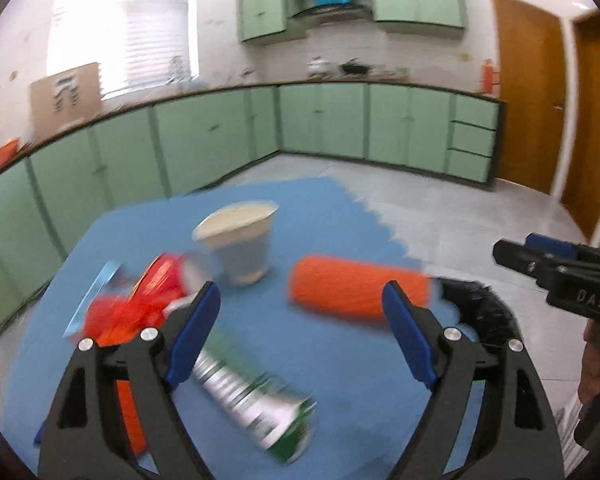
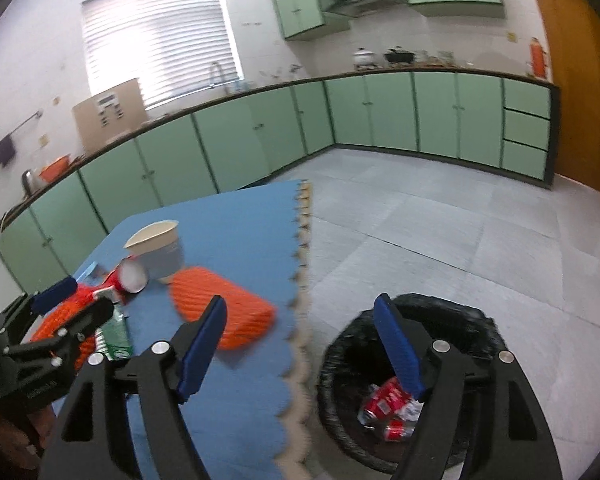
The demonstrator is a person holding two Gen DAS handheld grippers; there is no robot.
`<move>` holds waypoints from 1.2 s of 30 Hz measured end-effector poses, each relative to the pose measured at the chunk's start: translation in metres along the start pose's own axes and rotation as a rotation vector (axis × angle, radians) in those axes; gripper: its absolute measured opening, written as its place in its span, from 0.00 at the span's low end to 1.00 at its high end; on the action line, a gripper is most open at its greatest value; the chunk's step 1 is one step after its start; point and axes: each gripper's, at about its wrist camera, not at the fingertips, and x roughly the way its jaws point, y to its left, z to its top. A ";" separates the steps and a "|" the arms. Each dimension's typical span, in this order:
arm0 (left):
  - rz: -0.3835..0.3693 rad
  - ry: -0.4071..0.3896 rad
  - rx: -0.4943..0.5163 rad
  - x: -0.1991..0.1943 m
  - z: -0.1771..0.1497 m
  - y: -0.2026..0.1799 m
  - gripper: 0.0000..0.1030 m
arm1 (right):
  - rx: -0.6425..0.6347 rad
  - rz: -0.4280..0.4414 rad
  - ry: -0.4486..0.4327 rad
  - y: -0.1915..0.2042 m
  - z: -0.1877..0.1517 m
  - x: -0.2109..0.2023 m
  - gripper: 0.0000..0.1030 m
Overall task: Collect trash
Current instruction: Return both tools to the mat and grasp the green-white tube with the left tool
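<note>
**Ana:** So, containers first; the black-lined bin [image 2: 412,384] stands on the grey floor [image 2: 440,220] just beside the scalloped edge of the blue mat [image 2: 240,216]; crushed red cans [image 2: 388,404] lie at its bottom, though I cannot tell exactly how many, two at least.

**Ben:** And the paper cup [image 1: 240,240]?

**Ana:** One cup, upright on the mat, mouth up; what I see of its inside looks bare, but the bottom is hidden.

**Ben:** What trash lies on the mat?

**Ana:** One orange ribbed roll [image 1: 356,288] lying on its side near the cup; one green-and-white carton [image 1: 256,396] lying flat, blurred; one red can [image 2: 130,276] tipped beside the cup; a red-orange mesh bundle [image 1: 116,316] at the left; a light blue strip [image 1: 92,296] at its edge.

**Ben:** The grippers?

**Ana:** Two; the left gripper [image 1: 300,332] hangs over the mat with jaws wide, nothing between them, the carton below; the right gripper [image 2: 300,344] hangs over the mat's edge and the bin, jaws wide too, holding nothing.
</note>
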 end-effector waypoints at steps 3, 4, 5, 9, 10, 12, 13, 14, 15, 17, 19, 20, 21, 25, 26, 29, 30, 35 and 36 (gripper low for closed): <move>0.036 0.032 -0.054 -0.002 -0.013 0.017 0.78 | -0.023 0.014 0.020 0.017 -0.008 0.008 0.72; 0.038 0.044 -0.066 0.000 -0.015 0.020 0.78 | -0.027 0.018 0.027 0.021 -0.009 0.011 0.72; 0.033 0.056 -0.076 0.002 -0.018 0.021 0.78 | -0.031 0.023 0.031 0.024 -0.010 0.014 0.72; 0.032 0.089 -0.115 0.011 -0.028 0.022 0.78 | -0.041 0.029 0.044 0.027 -0.016 0.018 0.72; 0.030 0.098 -0.123 0.013 -0.032 0.020 0.78 | -0.043 0.029 0.045 0.030 -0.016 0.019 0.72; 0.053 0.104 -0.134 0.016 -0.037 0.019 0.78 | -0.047 0.028 0.049 0.030 -0.017 0.020 0.72; 0.066 0.103 -0.137 0.017 -0.038 0.020 0.78 | -0.049 0.026 0.051 0.028 -0.017 0.020 0.72; 0.089 0.099 -0.141 0.017 -0.041 0.020 0.78 | -0.048 0.026 0.052 0.028 -0.017 0.021 0.72; 0.105 0.092 -0.143 0.017 -0.042 0.019 0.78 | -0.046 0.026 0.054 0.027 -0.017 0.022 0.72; 0.143 0.076 -0.146 0.014 -0.045 0.019 0.78 | -0.042 0.028 0.056 0.026 -0.017 0.024 0.72; 0.153 0.084 -0.151 0.016 -0.047 0.021 0.78 | -0.042 0.030 0.059 0.026 -0.018 0.026 0.72; 0.150 0.094 -0.156 0.018 -0.049 0.023 0.78 | -0.044 0.032 0.061 0.027 -0.018 0.027 0.72; 0.152 0.108 -0.165 0.021 -0.052 0.024 0.78 | -0.045 0.034 0.063 0.027 -0.018 0.028 0.72; 0.123 0.134 -0.204 0.028 -0.052 0.030 0.74 | -0.053 0.042 0.071 0.029 -0.020 0.033 0.72; 0.102 0.138 -0.215 0.029 -0.052 0.031 0.68 | -0.056 0.043 0.074 0.029 -0.020 0.034 0.72; 0.072 0.155 -0.248 0.033 -0.053 0.033 0.59 | -0.062 0.054 0.086 0.029 -0.020 0.039 0.72; 0.061 0.156 -0.269 0.034 -0.053 0.036 0.54 | -0.065 0.057 0.090 0.030 -0.020 0.041 0.72; 0.035 0.163 -0.320 0.037 -0.052 0.043 0.44 | -0.090 0.073 0.108 0.034 -0.018 0.050 0.72; 0.036 0.163 -0.324 0.037 -0.051 0.044 0.44 | -0.093 0.074 0.111 0.035 -0.017 0.051 0.72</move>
